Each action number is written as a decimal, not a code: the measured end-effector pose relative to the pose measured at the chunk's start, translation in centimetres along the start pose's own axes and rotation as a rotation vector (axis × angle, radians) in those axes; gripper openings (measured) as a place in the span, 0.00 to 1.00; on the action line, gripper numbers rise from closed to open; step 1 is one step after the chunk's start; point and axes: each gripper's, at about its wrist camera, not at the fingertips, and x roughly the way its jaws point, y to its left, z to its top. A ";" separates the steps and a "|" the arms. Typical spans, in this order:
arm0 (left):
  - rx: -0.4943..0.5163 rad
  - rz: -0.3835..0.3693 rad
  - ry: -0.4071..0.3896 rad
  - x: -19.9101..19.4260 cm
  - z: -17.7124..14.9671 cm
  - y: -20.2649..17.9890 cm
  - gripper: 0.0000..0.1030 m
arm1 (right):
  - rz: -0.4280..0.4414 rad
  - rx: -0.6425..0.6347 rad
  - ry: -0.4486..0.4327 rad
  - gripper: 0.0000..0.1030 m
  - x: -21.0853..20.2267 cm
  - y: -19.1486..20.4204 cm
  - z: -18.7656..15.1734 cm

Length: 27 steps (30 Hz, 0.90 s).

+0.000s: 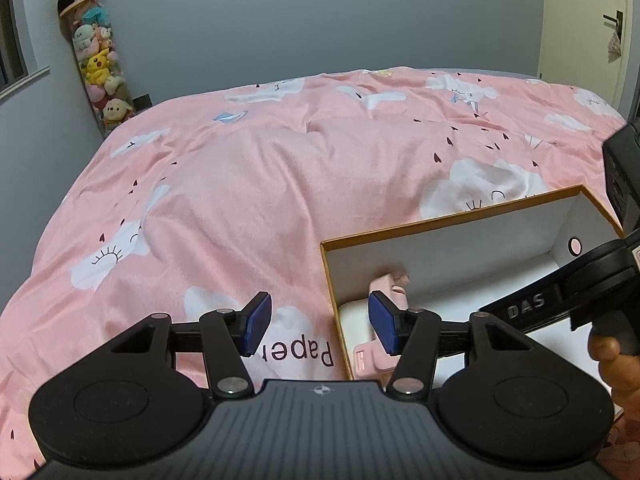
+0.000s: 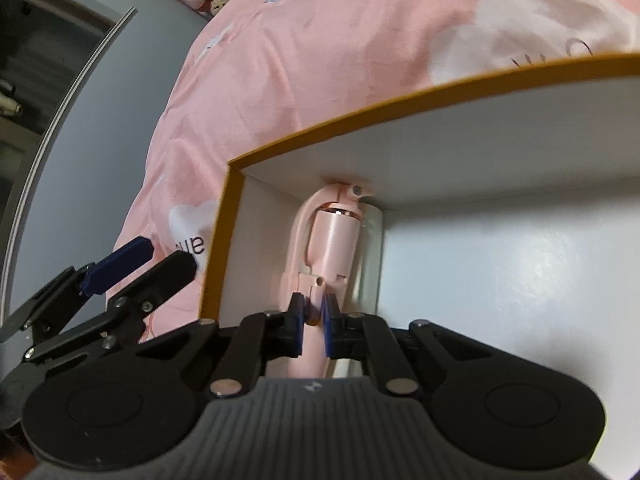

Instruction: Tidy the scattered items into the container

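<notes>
A white box with an orange rim [image 1: 440, 218] [image 2: 360, 110] sits on the bed at the right. Inside it, against the left wall, lies a pink folding stick [image 1: 394, 288] [image 2: 332, 240] beside a pale white object [image 1: 352, 320]. My right gripper [image 2: 313, 320] reaches into the box and is shut on the near end of the pink stick, with the blue pads on either side of it. Its black body [image 1: 592, 272] and a hand [image 1: 616, 364] show at the right edge. My left gripper [image 1: 320, 322] [image 2: 148, 264] hangs open over the box's left rim, holding nothing.
A pink bedspread with white clouds [image 1: 260, 184] covers the bed to the left of and beyond the box. A tall holder of stuffed toys [image 1: 98, 60] stands in the back left corner by the grey wall. A door [image 1: 580, 20] is at the far right.
</notes>
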 end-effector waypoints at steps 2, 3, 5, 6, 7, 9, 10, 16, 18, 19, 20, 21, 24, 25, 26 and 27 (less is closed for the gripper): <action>-0.006 -0.003 0.002 0.0 -0.1 0.1 0.61 | 0.004 0.023 0.001 0.11 -0.1 -0.6 0.0; -0.007 -0.006 0.003 0.1 -0.1 0.1 0.61 | 0.003 0.034 0.000 0.11 -0.1 -0.8 0.0; -0.010 -0.009 0.004 0.1 -0.1 0.2 0.61 | -0.002 0.051 -0.001 0.12 -0.1 -1.1 0.0; -0.010 -0.009 0.004 0.1 -0.1 0.2 0.61 | -0.012 0.056 -0.003 0.14 -0.1 -1.2 -0.1; -0.010 -0.010 0.005 0.1 -0.1 0.2 0.61 | -0.019 0.061 -0.004 0.14 -0.1 -1.3 -0.1; -0.013 -0.011 0.007 0.2 -0.1 0.3 0.61 | -0.029 0.067 -0.003 0.16 0.0 -1.5 -0.1; -0.015 -0.012 0.008 0.2 -0.1 0.3 0.61 | -0.040 0.067 -0.006 0.16 0.0 -1.4 -0.1; -0.025 -0.012 0.014 0.4 -0.2 0.4 0.61 | -0.107 0.049 -0.019 0.13 0.2 -1.3 0.2; -0.027 -0.014 0.017 0.4 -0.3 0.4 0.61 | -0.137 0.046 -0.018 0.05 0.6 -1.3 0.2; -0.029 -0.014 0.018 0.5 -0.3 0.5 0.61 | -0.132 0.052 -0.013 0.04 0.9 -1.4 0.1; -0.029 -0.013 0.020 0.5 -0.4 0.5 0.61 | -0.119 0.061 -0.009 0.04 1.2 -1.5 0.2; -0.030 -0.011 0.022 0.5 -0.4 0.6 0.61 | -0.109 0.062 -0.011 0.04 1.3 -1.4 0.2; -0.034 -0.008 0.027 0.7 -0.5 0.7 0.61 | -0.092 0.034 -0.010 0.04 1.5 -0.5 0.3; -0.035 -0.009 0.028 0.7 -0.5 0.7 0.61 | -0.085 0.033 -0.001 0.04 1.7 -0.3 0.2; -0.036 -0.010 0.029 0.7 -0.6 0.7 0.61 | -0.089 0.025 0.003 0.04 2.0 0.0 0.2; -0.035 -0.010 0.028 0.7 -0.6 0.7 0.61 | -0.101 0.008 -0.001 0.03 2.1 0.4 0.2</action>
